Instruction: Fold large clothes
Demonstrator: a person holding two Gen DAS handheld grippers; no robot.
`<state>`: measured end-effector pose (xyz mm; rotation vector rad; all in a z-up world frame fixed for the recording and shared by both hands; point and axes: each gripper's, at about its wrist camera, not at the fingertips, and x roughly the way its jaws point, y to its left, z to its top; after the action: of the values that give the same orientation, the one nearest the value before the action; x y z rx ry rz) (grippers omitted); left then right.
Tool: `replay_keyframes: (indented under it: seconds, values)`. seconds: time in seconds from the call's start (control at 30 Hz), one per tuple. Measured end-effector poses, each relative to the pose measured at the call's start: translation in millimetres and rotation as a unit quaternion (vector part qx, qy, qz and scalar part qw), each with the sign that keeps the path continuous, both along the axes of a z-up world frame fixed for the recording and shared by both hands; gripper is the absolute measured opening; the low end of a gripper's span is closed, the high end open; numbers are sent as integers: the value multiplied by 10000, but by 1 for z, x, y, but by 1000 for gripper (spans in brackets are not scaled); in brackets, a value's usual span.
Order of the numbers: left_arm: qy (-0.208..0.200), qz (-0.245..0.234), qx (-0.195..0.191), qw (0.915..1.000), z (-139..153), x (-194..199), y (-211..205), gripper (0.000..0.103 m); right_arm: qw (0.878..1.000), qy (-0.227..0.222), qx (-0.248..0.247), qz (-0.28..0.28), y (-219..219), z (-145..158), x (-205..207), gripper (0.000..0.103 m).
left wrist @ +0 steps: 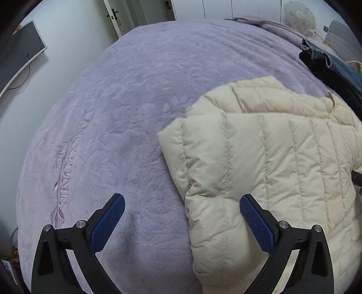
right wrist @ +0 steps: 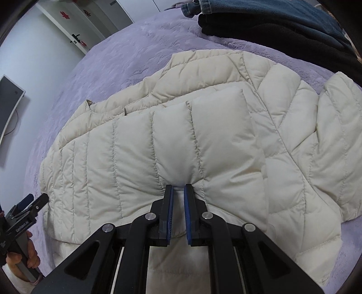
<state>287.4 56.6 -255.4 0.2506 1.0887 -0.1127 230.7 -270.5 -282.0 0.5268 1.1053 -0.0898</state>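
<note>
A cream quilted puffer jacket (right wrist: 203, 140) lies on the lilac bedspread (left wrist: 126, 108), partly folded, with one sleeve laid across its body. My right gripper (right wrist: 178, 187) is shut on a pinch of the jacket's folded sleeve. My left gripper (left wrist: 182, 203) is open and empty, just above the bed at the jacket's (left wrist: 271, 162) left edge; its right finger (left wrist: 255, 221) is over the fabric. The left gripper also shows in the right wrist view (right wrist: 34, 203) at the jacket's left side.
A stack of dark folded clothes and jeans (right wrist: 282, 24) lies at the far right of the bed, also in the left wrist view (left wrist: 328, 65). A monitor (left wrist: 20, 52) hangs on the left wall. White doors (left wrist: 135, 13) stand beyond the bed.
</note>
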Motion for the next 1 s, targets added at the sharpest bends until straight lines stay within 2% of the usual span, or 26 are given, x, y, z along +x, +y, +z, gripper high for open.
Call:
replay_keyframes:
  seconds: [0.1, 0.27, 0.57, 0.87, 0.93, 0.97, 1.0]
  values:
    - [211, 85, -52, 9997, -16, 1, 3, 102, 10000, 15, 79, 50, -4, 0, -3, 10]
    - [222, 128, -89, 9996, -13, 1, 5, 102, 9997, 7, 214, 107, -14, 4, -16, 10]
    - [200, 208, -172, 9994, 15, -10, 2, 102, 9986, 50, 522, -6, -29, 18, -46, 11]
    - [375, -88, -354, 9986, 52, -52, -38, 102, 9956, 224, 890, -171, -45, 38, -88, 12]
    - [438, -153, -392, 9982, 58, -65, -52, 102, 9942, 267, 1013, -260, -53, 42, -101, 27]
    - [482, -208, -427, 9977, 61, -70, -60, 102, 9932, 284, 1082, -319, -58, 43, -108, 53]
    - [528, -270, -454, 9972, 64, -76, -69, 102, 9924, 275, 1133, -395, -62, 45, -115, 71]
